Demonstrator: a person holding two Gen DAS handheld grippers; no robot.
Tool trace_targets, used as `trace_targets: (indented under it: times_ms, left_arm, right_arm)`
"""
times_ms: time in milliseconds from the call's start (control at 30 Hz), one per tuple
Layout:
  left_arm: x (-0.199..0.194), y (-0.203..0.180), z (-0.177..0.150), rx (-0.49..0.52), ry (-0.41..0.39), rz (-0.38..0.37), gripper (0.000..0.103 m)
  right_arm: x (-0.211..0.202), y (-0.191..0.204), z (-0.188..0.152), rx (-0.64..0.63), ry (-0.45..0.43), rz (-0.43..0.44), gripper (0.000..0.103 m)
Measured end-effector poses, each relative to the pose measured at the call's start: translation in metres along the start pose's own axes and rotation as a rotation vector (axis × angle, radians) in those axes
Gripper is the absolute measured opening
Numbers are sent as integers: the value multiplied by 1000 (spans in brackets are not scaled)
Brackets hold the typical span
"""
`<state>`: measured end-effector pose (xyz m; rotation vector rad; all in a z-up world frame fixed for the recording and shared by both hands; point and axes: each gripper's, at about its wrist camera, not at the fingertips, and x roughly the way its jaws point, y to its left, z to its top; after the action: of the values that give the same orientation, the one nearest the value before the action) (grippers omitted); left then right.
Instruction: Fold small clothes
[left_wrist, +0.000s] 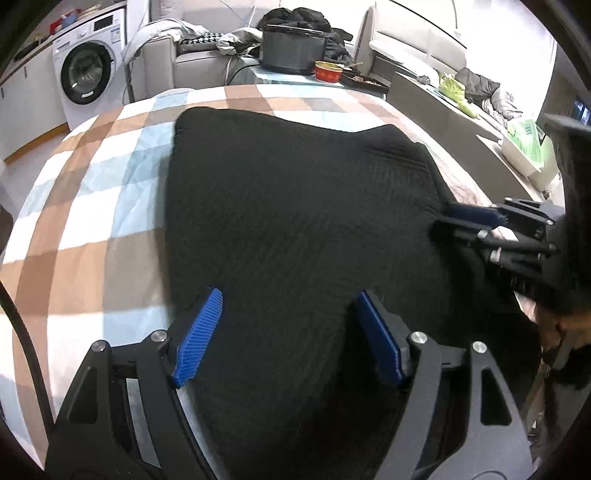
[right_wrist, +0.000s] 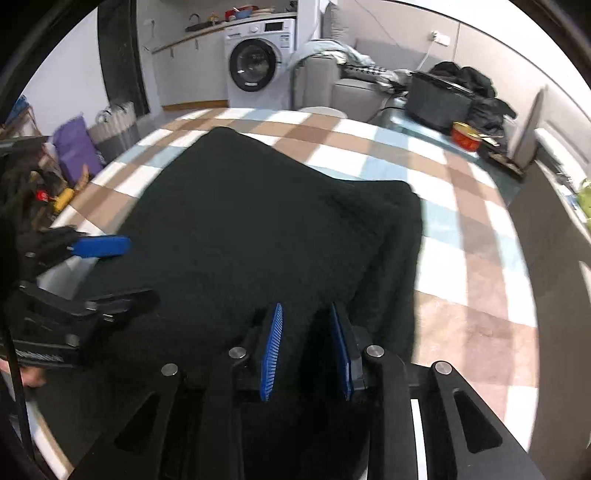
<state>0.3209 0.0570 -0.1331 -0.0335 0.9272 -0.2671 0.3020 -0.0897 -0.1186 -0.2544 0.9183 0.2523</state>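
Black knitted garment (left_wrist: 295, 206) spread flat across the checked blanket (left_wrist: 92, 206), filling the middle. Left gripper (left_wrist: 288, 332) hovering over the near edge, blue pads (left_wrist: 199, 336) spread wide, cloth beneath the gap but not pinched. Right gripper (right_wrist: 306, 350) at the garment's right side, jaws narrowed, dark fabric bunched up between the pads (right_wrist: 271, 354); gripped or not, cannot tell. Washing machine (right_wrist: 258, 62) beyond.

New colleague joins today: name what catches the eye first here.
A big black knit garment fills the middle of a checked brown, blue and white cloth. The left gripper hovers over its near edge, blue-padded jaws wide apart. A white washing machine stands behind.
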Motion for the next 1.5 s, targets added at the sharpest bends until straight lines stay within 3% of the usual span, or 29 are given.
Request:
trace_targets:
  times_ms: [67, 200, 367, 500, 533, 700, 933, 1000, 1167, 1267, 1300, 1333, 1500]
  left_arm:
    - [-9, 8, -9, -31, -8, 4, 73]
    - [-27, 27, -31, -133, 5, -31, 73]
    - [-38, 41, -55, -229, 27, -73, 72]
    - [-45, 44, -66, -254, 24, -104, 63]
    - [-45, 44, -67, -256, 24, -111, 57]
    - [-45, 39, -71, -244, 23, -122, 39]
    - [-45, 54, -72, -308, 28, -159, 35]
    - [-45, 55, -71, -313, 30, -166, 35]
    - [-45, 53, -69, -308, 33, -168, 35]
    - [-44, 52, -69, -304, 35, -156, 35]
    - [-44, 51, -70, -300, 35, -147, 35]
    - [-44, 49, -70, -293, 32, -138, 35]
    - [-44, 44, -70, -273, 37, -137, 35]
  right_arm:
    - [-8, -15, -12, 71, -4, 20, 31]
    - [-31, -40, -44, 205, -14, 146, 33]
    - [-32, -57, -76, 379, 30, 317, 43]
    - [-26, -69, -91, 518, 65, 434, 49]
    - [-27, -71, -94, 541, 57, 451, 52]
    - [-29, -64, -104, 557, 87, 561, 53]
    - [-28, -79, -109, 641, 74, 641, 54]
    - [-31, -83, -112, 677, 56, 684, 61]
    - [-37, -61, -98, 596, 68, 628, 65]
    - [-38, -48, -93, 481, 82, 460, 63]
    - [-41, -43, -91, 424, 78, 374, 53]
    - [-44, -37, -89, 378, 79, 302, 54]
    - [-46, -30, -89, 364, 92, 285, 54]
